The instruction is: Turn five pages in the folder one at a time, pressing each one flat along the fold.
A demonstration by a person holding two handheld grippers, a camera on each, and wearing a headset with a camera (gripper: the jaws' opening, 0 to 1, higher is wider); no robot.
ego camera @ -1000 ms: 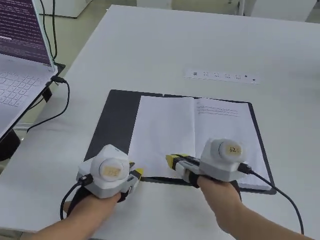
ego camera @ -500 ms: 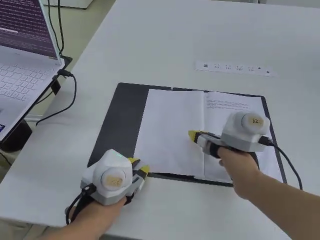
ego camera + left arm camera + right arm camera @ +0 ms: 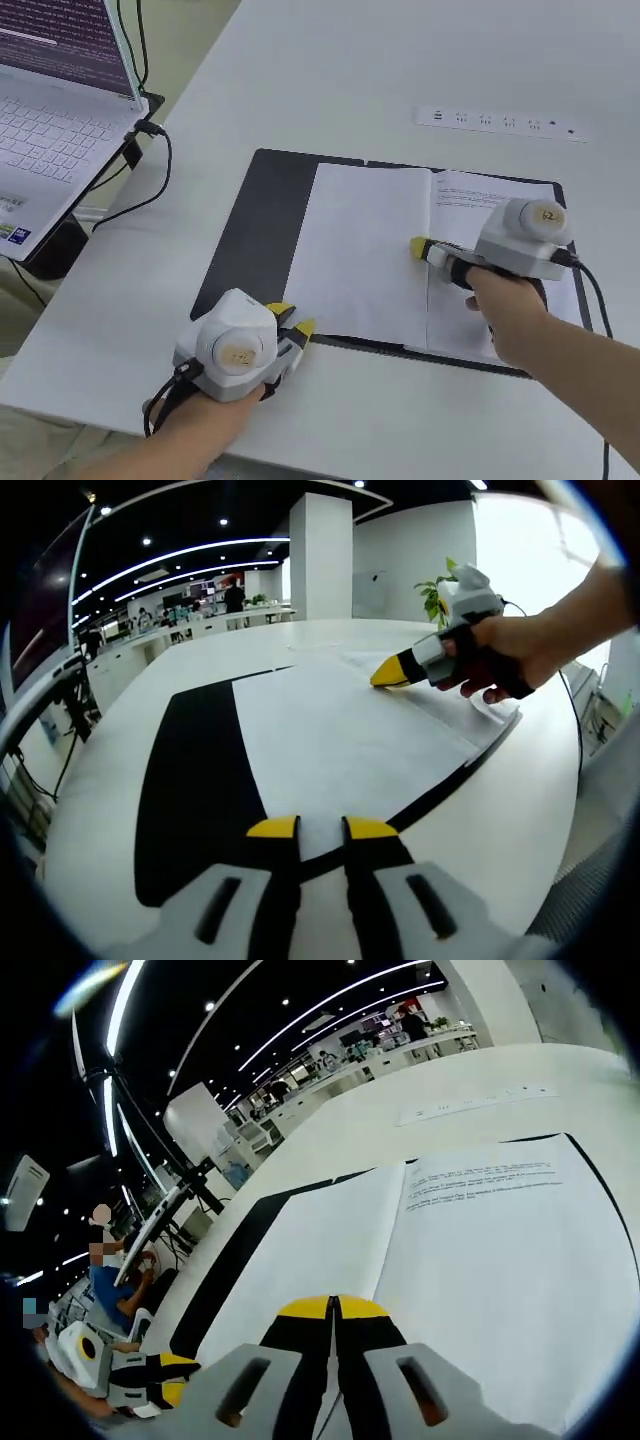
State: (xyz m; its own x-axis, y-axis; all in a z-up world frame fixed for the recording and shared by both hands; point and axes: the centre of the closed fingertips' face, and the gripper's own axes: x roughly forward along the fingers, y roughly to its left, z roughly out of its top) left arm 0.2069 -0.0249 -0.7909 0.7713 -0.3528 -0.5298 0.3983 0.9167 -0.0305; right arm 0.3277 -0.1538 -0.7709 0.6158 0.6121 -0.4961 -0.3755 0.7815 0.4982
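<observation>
Risk: the left gripper (image 3: 291, 319), at the near edge of the folder (image 3: 258, 230), grips nothing, so pressure may skid the folder or crease the turned page (image 3: 360, 250). Its jaws are narrowly parted and empty. The right gripper (image 3: 418, 247), jaws closed and empty, sits tip-down at the fold (image 3: 430, 215), mid-folder on the table (image 3: 330, 90).

Black folder (image 3: 255, 240), white pages (image 3: 360, 250)

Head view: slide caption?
Right gripper, shut, touches the fold of the open folder; left gripper sits at its near edge.
</observation>
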